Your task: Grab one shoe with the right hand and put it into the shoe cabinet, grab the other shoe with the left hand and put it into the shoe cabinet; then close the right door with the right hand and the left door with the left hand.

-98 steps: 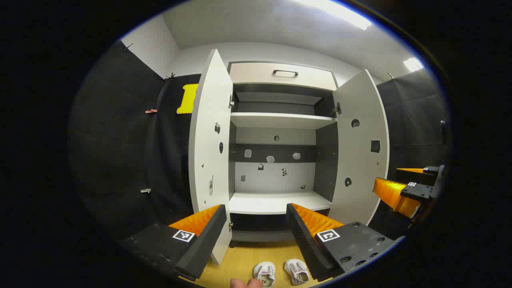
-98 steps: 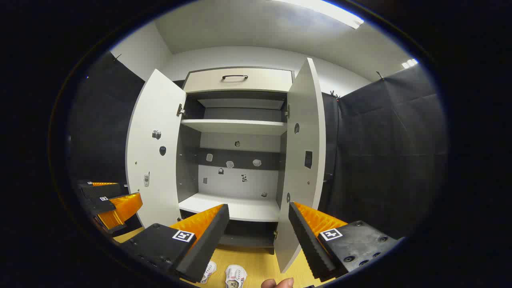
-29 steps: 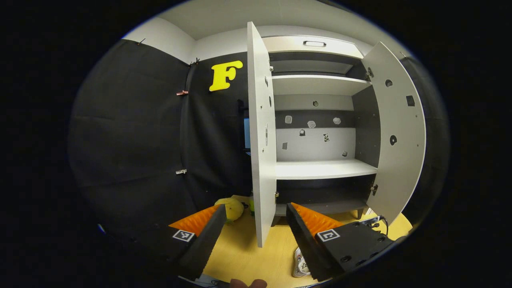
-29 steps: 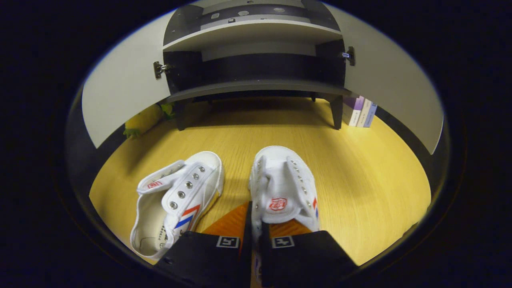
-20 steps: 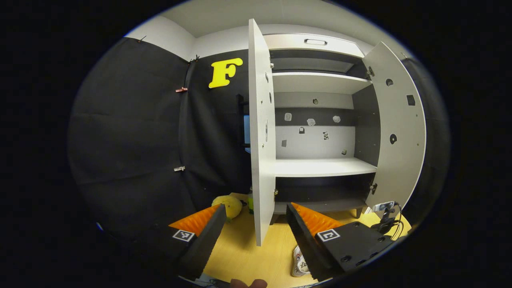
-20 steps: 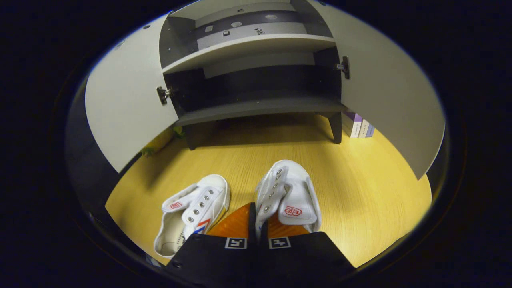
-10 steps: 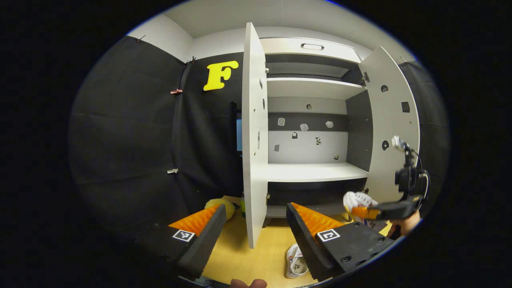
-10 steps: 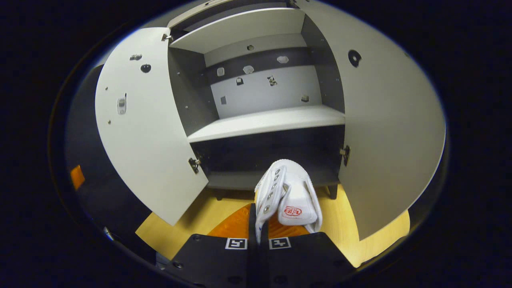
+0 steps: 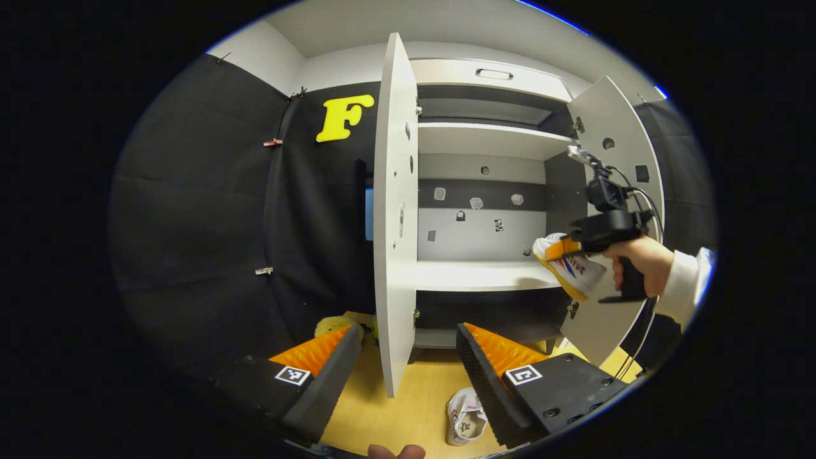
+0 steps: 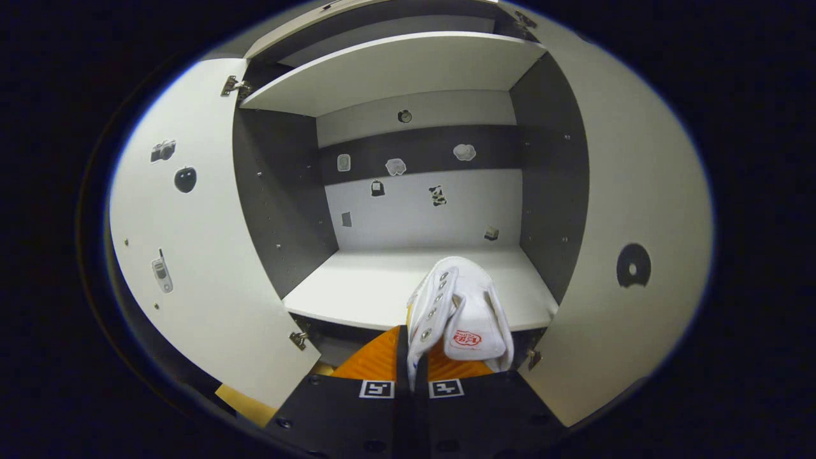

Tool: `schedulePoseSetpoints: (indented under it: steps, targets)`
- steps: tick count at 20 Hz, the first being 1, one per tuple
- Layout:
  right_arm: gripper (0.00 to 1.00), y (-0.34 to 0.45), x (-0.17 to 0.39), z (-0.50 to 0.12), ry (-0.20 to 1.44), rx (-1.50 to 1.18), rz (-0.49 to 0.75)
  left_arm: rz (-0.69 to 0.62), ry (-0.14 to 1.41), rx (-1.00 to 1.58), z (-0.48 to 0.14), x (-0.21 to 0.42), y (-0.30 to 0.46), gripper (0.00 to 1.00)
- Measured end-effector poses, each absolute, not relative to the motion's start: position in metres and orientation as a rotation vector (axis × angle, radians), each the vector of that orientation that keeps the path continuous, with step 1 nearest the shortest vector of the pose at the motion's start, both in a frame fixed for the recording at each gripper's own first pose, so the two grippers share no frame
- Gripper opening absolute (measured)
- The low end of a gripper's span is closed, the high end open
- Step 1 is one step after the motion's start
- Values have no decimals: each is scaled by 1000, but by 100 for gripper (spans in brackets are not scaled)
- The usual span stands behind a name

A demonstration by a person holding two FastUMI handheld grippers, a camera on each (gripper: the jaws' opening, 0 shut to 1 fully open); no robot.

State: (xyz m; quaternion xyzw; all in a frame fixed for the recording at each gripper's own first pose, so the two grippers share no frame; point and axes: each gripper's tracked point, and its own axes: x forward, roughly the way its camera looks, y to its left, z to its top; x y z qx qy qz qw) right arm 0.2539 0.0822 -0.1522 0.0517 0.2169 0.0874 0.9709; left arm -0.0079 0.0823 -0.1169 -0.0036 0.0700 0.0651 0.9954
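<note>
While both doors of the shoe cabinet (image 9: 484,191) stand open, the right gripper (image 10: 411,376), clamped on a white shoe (image 10: 462,319) with metal eyelets, has risen to the middle shelf (image 10: 382,287). The left gripper (image 9: 401,363) stays open; the second shoe (image 9: 465,421) lies on the floor at 6 o'clock.

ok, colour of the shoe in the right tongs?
White shoe with red and blue side stripes and a yellowish sole, clearest in the left gripper view.

My right tongs (image 10: 411,357) hold a white canvas shoe (image 10: 460,312) with a red tongue badge, red and blue side stripes and a yellow sole, before the white shoe cabinet (image 10: 408,280) with dark grey walls, above yellow wood-grain floor (image 9: 408,408).
</note>
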Motion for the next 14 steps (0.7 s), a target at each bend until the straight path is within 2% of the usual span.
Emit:
schedulePoseSetpoints:
  steps: [10, 14]
  targets:
    - [5, 70, 399, -187, 533, -140, 135, 172, 155, -38, -121, 2, 83, 95]
    - [5, 72, 437, -213, 578, -222, 130, 209, 159, -47, -123, 7, 84, 95]
